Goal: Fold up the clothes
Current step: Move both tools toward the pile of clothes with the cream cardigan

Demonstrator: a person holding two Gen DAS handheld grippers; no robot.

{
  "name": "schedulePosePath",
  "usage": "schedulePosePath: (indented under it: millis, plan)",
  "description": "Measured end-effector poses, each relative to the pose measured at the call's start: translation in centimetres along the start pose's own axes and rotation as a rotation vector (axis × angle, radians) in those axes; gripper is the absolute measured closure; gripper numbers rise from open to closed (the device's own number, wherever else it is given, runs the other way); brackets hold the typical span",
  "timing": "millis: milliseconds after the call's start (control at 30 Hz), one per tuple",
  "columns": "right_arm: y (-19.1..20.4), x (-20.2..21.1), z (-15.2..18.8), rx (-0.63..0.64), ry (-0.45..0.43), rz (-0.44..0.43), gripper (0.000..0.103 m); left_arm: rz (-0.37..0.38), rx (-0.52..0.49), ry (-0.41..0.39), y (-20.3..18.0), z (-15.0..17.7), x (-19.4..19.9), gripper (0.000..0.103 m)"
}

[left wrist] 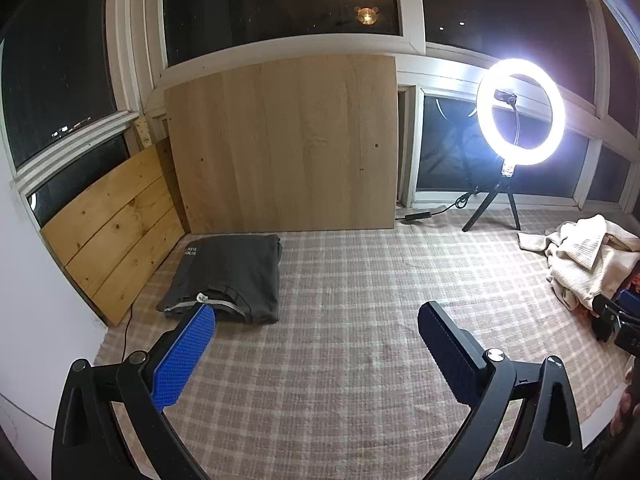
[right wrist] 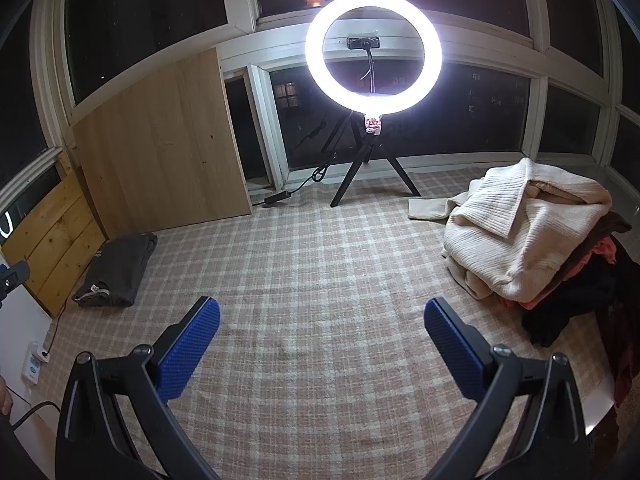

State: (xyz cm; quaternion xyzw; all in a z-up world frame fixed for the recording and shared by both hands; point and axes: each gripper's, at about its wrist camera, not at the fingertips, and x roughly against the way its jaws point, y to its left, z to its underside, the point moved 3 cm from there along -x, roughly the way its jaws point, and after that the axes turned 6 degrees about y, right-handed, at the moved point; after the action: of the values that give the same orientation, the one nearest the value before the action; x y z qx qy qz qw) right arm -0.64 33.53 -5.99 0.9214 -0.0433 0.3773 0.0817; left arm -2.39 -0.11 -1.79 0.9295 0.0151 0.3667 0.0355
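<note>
A folded dark grey garment (left wrist: pixel 228 276) lies at the far left of the checked cloth surface (left wrist: pixel 352 304), also seen small in the right wrist view (right wrist: pixel 116 272). A crumpled cream knit sweater (right wrist: pixel 528 232) tops a heap of dark and orange-red clothes (right wrist: pixel 584 280) at the right; in the left wrist view the sweater (left wrist: pixel 584 264) sits at the right edge. My left gripper (left wrist: pixel 316 332) is open and holds nothing, its left pad just in front of the grey garment. My right gripper (right wrist: pixel 322 326) hangs open over bare cloth, left of the heap.
A lit ring light (right wrist: pixel 374 54) on a black tripod stands at the back, its cable (right wrist: pixel 304 184) trailing left. Wooden boards (left wrist: pixel 280 144) lean against dark windows. A socket strip (right wrist: pixel 34 364) lies at the left edge.
</note>
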Motion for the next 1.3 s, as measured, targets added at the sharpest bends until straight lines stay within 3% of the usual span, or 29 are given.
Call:
schedulePosePath:
  millis: [467, 733, 967, 1300]
  plan:
    - [-0.1, 0.3, -0.2, -0.01, -0.006, 0.041, 0.0, 0.003, 0.008, 0.053, -0.3, 0.2, -2.0, 0.001]
    - [-1.7, 1.1, 0.1, -0.032, -0.022, 0.114, 0.0, 0.069, -0.03, 0.075, -2.0, -0.2, -3.7, 0.001]
    - [-5.7, 1.3, 0.3, -0.096, -0.01, 0.157, 0.0, 0.1, -0.079, 0.08, -5.4, -1.1, -4.5, 0.001]
    - [-14.9, 1.4, -0.9, -0.213, -0.011, 0.206, 0.0, 0.14, -0.13, 0.094, -11.4, -2.9, -5.4, 0.001]
